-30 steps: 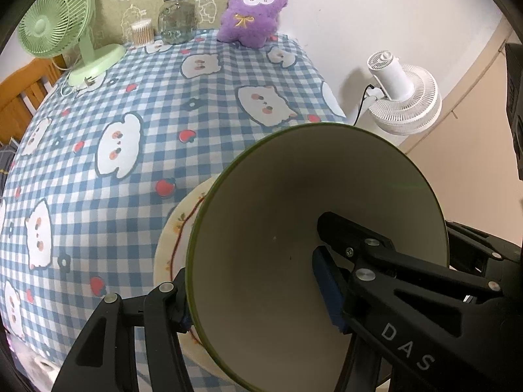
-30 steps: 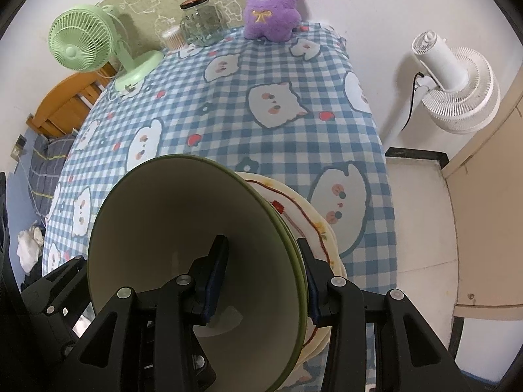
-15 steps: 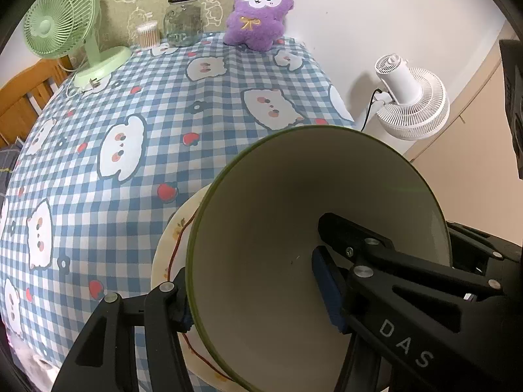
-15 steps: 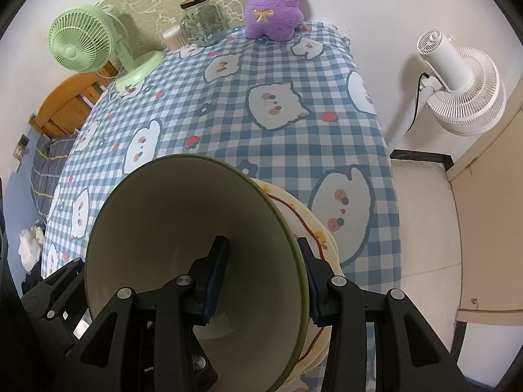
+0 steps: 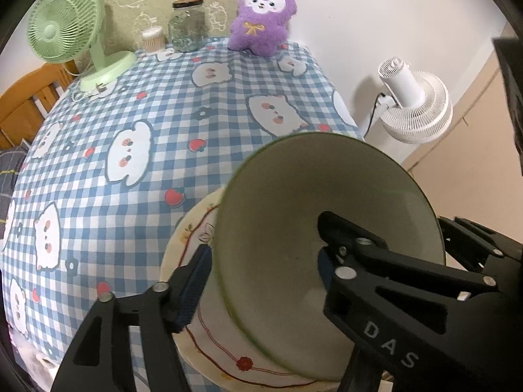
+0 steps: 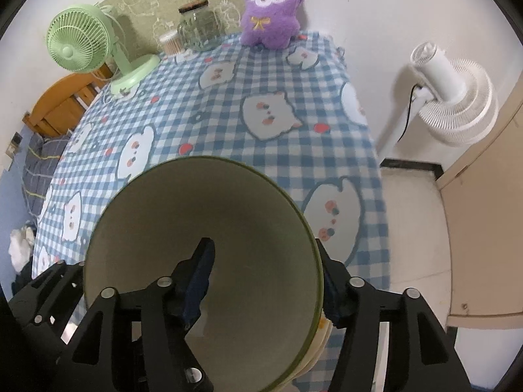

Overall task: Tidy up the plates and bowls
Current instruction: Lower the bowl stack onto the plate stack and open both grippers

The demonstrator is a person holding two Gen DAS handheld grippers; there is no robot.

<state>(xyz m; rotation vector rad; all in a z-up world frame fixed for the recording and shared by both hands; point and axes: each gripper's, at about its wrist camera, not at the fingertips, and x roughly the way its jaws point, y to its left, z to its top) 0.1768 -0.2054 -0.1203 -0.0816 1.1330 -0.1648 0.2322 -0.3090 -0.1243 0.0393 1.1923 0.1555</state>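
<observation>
A cream bowl with a green rim [image 5: 310, 196] [image 6: 202, 212] rests on a cream plate with a red line and flowers [image 5: 222, 352] [image 6: 322, 330], near the table's right edge. My left gripper [image 5: 264, 245] straddles the bowl's left wall. One finger is inside and the other outside, and the outer pad [image 5: 193, 290] stands just off the wall. My right gripper [image 6: 263, 251] straddles the bowl's right wall, with its inner pad [image 6: 199, 281] well away from it. Both sets of jaws are opening and neither presses the bowl.
The blue checked tablecloth [image 5: 130, 150] carries a green desk fan [image 5: 65, 29], a glass jar [image 5: 188, 24], a cotton swab pot [image 5: 153, 39] and a purple plush [image 5: 261, 16] along the far side. A white floor fan [image 6: 457, 98] stands right of the table, over a tiled floor.
Both grippers' jaws have widened and let go of the bowl's walls. The bowl now sits down on the plate. Neither hand has shifted.
</observation>
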